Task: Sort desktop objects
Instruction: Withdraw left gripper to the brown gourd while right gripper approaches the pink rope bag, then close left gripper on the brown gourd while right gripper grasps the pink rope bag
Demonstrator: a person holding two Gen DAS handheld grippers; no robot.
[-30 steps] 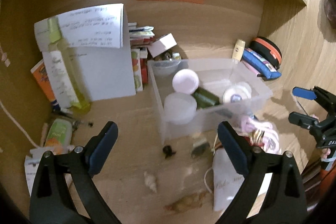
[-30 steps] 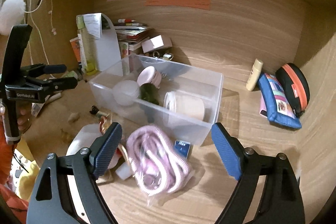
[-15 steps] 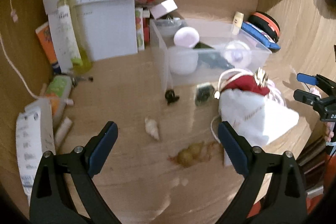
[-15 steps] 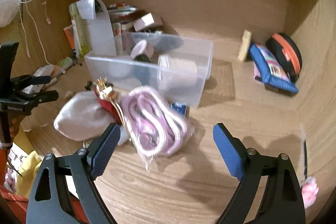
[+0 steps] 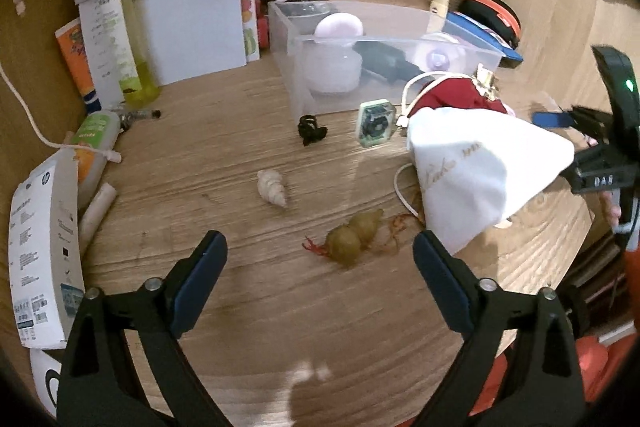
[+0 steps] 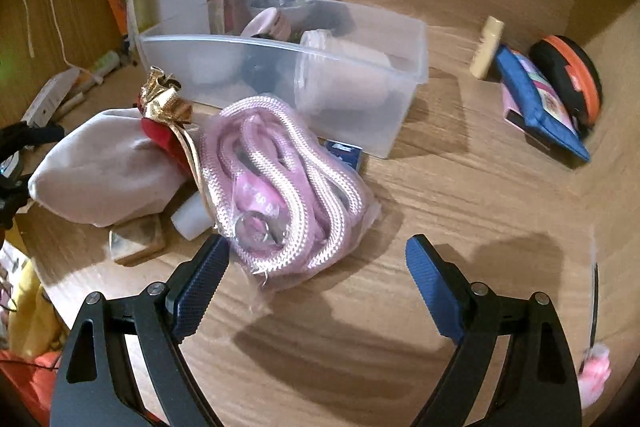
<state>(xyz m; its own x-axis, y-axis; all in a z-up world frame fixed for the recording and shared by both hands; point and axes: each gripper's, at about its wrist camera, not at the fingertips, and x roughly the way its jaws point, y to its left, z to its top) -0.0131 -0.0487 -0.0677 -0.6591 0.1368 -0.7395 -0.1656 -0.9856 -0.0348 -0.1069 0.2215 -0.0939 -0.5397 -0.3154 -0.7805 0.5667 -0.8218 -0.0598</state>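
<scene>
Left gripper [image 5: 318, 251] spread wide, holding nothing, hovering low over the bench [image 5: 224, 163]. Olive gourd charm [image 5: 354, 237] with red thread lies just ahead of the gap between the fingers; judged the likeliest pick target since the opening frames it. White spiral shell [image 5: 273, 187] sits a little further out, apart from the charm. Black hair tie [image 5: 312, 131] and green hexagonal gadget [image 5: 375, 123] lie just beside the front wall of the clear bin [image 5: 296, 67]

Right gripper [image 6: 318, 267] also spread wide, empty. Bagged pink rope [image 6: 280, 187] lies directly ahead, its near corner just beside the left fingertip; the bag is loose and crinkly, so a pinch on the rope bulk should hold better than one on the film. White pouch [image 6: 100, 167] with red lining and gold bow leans against the rope bag on its left side; small blue box [image 6: 344, 153] is wedged between rope bag and bin wall

Clear bin already holds jars and a dark bottle, so it reads as the sorting destination; loose items cluster at its front, within easy reach of both grippers. Blue pencil case [image 6: 540, 111] and orange-rimmed case [image 6: 572, 75] stand well apart against the right wall, seemingly parked out of the work zone

Progress estimate: partway, many small items outstanding
</scene>
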